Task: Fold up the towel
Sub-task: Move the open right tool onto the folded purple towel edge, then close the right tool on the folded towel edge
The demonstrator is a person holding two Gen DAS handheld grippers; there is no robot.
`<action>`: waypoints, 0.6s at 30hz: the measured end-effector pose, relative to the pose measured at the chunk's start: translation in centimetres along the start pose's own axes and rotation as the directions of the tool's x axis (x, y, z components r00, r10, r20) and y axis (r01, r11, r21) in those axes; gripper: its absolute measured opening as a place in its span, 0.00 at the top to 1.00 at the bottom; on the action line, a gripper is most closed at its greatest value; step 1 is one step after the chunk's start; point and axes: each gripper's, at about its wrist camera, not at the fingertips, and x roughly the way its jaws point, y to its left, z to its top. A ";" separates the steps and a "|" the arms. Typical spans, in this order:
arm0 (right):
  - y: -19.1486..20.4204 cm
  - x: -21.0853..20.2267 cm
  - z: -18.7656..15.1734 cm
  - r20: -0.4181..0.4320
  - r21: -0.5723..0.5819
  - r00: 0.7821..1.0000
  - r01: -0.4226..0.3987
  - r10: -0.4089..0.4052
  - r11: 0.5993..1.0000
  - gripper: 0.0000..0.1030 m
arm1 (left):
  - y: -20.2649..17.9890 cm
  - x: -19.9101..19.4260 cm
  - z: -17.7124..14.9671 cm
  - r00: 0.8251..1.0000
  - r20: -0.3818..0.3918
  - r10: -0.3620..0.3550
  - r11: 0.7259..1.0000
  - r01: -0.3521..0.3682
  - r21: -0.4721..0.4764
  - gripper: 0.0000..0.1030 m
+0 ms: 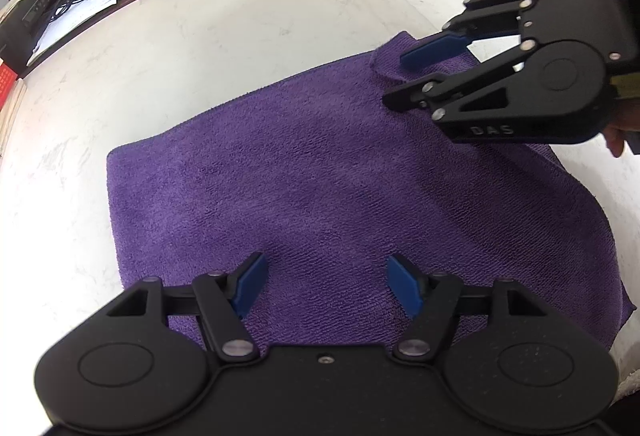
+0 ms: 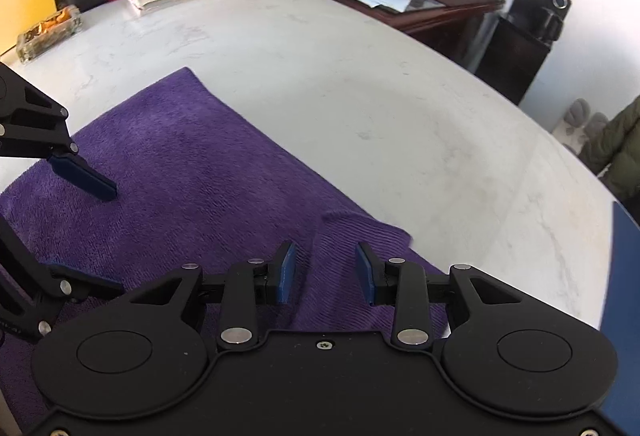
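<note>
**Both jaws spread above the towel, no corner taken yet**

We hold the left hand-held gripper [image 1: 326, 286] low over the near edge of the purple terry-cloth towel [image 1: 320, 175], blue pads spread wide and pinching nothing. The towel lies mostly flat on the pale marbled desk [image 1: 200, 47]. Further right, our right hand-held gripper [image 2: 326, 272] hovers over the towel's far right corner, jaws also parted and empty, where a small flap of cloth [image 2: 360, 224] is turned over.

We judge the folding at its opening step: choosing grips. The next move calls for each gripper to drop onto an edge, close on cloth, then lift and carry it across together.

The towel's nearest edge is hidden beneath the gripper bodies, so we cannot tell how it lies there. Whether the right gripper's fingers touch the cloth is hard to make out.
</note>
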 end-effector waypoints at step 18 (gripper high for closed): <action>-1.7 0.2 -0.8 0.003 0.055 0.999 -0.047 0.047 0.997 0.73 | -0.1 0.0 0.4 0.998 -0.021 0.061 0.997 -0.060 0.053 0.36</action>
